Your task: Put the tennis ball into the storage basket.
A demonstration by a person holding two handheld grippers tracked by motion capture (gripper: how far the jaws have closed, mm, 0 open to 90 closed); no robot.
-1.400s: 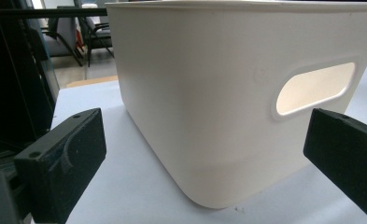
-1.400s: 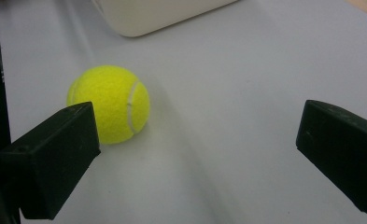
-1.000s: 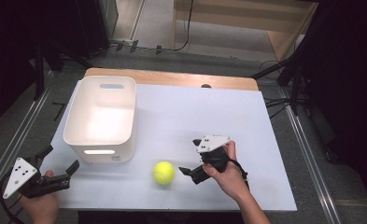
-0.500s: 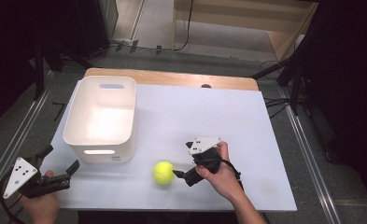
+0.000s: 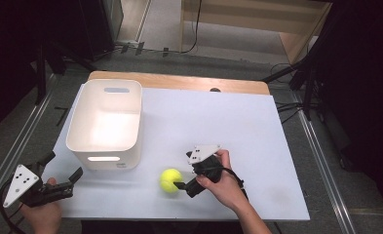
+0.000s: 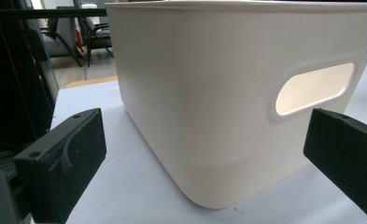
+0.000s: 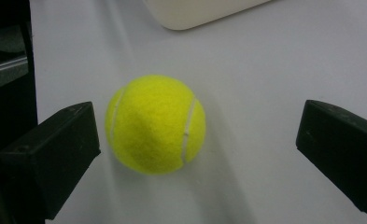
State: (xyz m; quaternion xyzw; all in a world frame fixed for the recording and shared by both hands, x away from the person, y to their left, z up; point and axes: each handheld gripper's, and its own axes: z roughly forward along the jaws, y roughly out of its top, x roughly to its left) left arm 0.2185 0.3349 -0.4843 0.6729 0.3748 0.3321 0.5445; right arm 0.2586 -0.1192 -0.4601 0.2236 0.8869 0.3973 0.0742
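Round fuzzy yellow-green tennis ball (image 5: 170, 180) sits on the white bench (image 5: 257, 126) near its front edge, no long axis, seam running roughly upright in the right gripper view. Right tongs (image 5: 180, 185) released, jaws spread with the ball between them, not touching. Left tongs (image 5: 62, 171) released at the front-left corner, facing the white rectangular plastic bin (image 5: 106, 124) with handle cutouts; nothing visible inside.

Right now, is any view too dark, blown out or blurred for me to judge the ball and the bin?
High view: table evenly lit, surroundings dark, the white bin glows bright inside. Left gripper view: bin wall sharp, its handle slot overexposed, the tool's tips soft. Right gripper view: tennis ball sharp with a faint shadow to its right, bin corner washed out.
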